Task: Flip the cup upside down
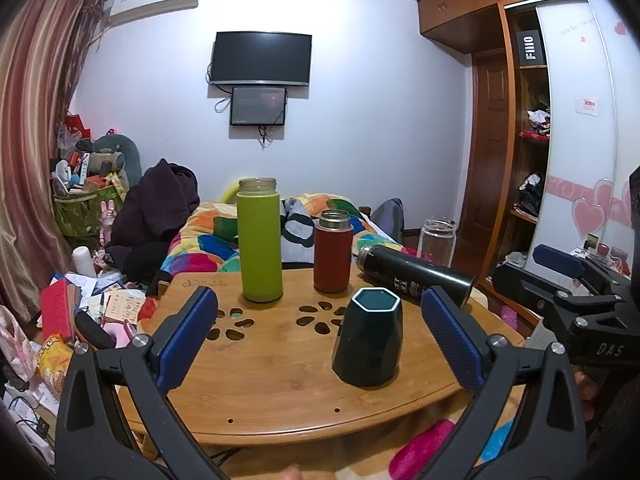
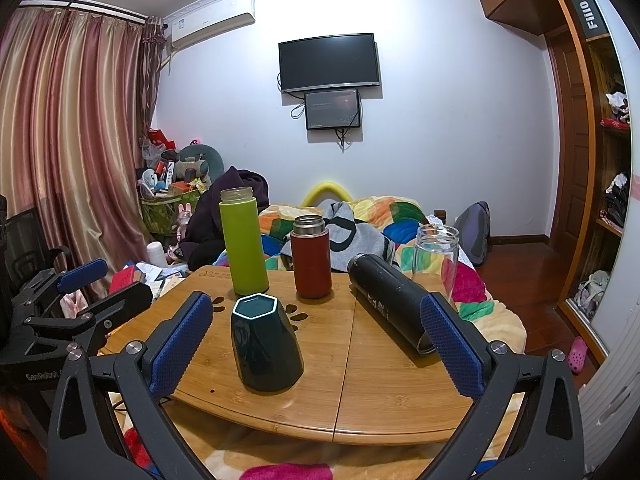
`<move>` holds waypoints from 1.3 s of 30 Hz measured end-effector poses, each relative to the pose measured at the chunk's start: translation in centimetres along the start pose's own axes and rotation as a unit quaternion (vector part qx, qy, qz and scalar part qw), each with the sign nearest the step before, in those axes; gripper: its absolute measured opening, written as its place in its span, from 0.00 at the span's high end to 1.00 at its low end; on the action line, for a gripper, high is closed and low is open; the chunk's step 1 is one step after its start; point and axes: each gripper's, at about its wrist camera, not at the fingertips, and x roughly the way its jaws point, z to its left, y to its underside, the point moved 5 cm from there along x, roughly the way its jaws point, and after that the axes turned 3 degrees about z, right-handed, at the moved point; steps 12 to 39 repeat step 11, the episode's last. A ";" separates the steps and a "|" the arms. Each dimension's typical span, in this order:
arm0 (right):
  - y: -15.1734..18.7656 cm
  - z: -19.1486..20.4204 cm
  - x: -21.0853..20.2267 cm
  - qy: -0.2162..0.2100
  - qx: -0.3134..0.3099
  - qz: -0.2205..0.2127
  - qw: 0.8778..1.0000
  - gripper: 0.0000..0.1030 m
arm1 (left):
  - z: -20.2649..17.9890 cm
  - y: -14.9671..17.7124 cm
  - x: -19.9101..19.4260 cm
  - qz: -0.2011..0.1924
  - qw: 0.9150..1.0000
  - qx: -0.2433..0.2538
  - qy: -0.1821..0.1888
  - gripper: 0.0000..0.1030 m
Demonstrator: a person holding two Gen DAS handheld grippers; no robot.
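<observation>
A dark green hexagonal cup (image 1: 367, 339) stands on the bamboo table (image 1: 280, 392) with its narrow hexagonal end up and its wide end on the wood. It also shows in the right wrist view (image 2: 265, 346). My left gripper (image 1: 320, 336) is open and empty, in front of the cup, which stands between the fingers toward the right one. My right gripper (image 2: 316, 340) is open and empty, with the cup near its left finger. Each gripper shows at the edge of the other's view.
A tall green bottle (image 1: 259, 240), a red flask (image 1: 333, 251) and a clear glass jar (image 1: 437, 243) stand at the table's far side. A black flask (image 1: 416, 276) lies on its side at the right. A bed with a colourful quilt (image 2: 384, 216) lies behind.
</observation>
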 end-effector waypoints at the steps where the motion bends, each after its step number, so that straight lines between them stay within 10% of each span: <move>1: 0.0 0.0 0.0 0.000 0.000 0.000 1.000 0.00 | 0.0 0.0 0.0 0.000 1.000 0.000 0.000 0.00; 39: 0.0 0.0 0.0 0.000 0.000 0.000 1.000 0.00 | 0.3 0.1 -0.1 0.000 1.000 -0.009 0.000 0.00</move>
